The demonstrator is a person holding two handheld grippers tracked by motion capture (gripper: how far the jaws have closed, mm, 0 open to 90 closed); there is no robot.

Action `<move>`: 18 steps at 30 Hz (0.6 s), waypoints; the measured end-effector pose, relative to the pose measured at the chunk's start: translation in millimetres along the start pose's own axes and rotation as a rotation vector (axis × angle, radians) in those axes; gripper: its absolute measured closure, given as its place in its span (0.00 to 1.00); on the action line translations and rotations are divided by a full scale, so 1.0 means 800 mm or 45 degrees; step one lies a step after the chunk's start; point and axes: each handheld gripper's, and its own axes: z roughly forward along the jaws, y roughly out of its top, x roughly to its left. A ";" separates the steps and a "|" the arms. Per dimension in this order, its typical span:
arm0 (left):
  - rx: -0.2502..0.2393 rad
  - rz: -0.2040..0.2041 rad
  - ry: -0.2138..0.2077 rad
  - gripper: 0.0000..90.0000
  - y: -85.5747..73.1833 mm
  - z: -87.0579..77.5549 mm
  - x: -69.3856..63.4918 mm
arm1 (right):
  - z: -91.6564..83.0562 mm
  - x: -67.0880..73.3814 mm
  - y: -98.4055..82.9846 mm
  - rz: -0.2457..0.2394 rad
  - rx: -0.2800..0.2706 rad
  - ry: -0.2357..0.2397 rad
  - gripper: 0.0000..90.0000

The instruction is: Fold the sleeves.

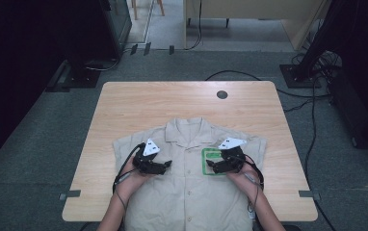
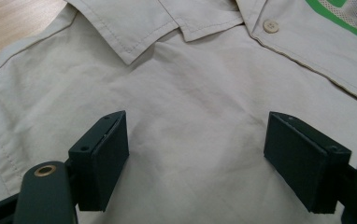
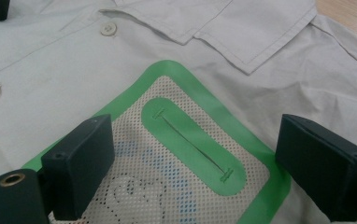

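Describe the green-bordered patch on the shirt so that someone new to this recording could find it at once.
On the wooden table lies a beige button-up shirt, collar away from the person. Right of its button row, at chest height, sits the patch, below the right gripper and its open fingers. It is the shirt's one coloured spot: a green frame around pale mesh, with a green oval and slit.

Shirt [image 1: 190, 192] flat on table [image 1: 124, 110]

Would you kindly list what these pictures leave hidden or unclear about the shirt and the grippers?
- Shirt hem: cut off by the bottom edge of the high view.
- Pocket patch print: partly behind the right gripper in its own view.
- Left gripper: too small in the high view to tell whether it touches the cloth.
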 end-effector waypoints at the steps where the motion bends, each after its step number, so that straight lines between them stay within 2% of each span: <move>1: 0.000 -0.008 0.008 0.24 0.000 0.000 0.000 | 0.000 0.000 0.000 0.000 0.000 0.000 0.13; 3: 0.000 -0.019 0.020 0.24 0.000 0.000 0.001 | 0.000 0.000 0.000 0.000 -0.001 0.001 0.13; 8: -0.003 -0.011 0.007 0.25 -0.001 -0.001 0.000 | 0.000 0.000 0.000 0.001 -0.001 0.002 0.13; 13: -0.014 -0.002 0.001 0.31 -0.001 -0.002 -0.001 | 0.000 0.000 0.000 0.000 0.000 0.002 0.13; 18: -0.014 -0.031 0.032 0.31 -0.002 -0.002 0.001 | 0.000 0.000 0.000 -0.002 -0.001 0.003 0.13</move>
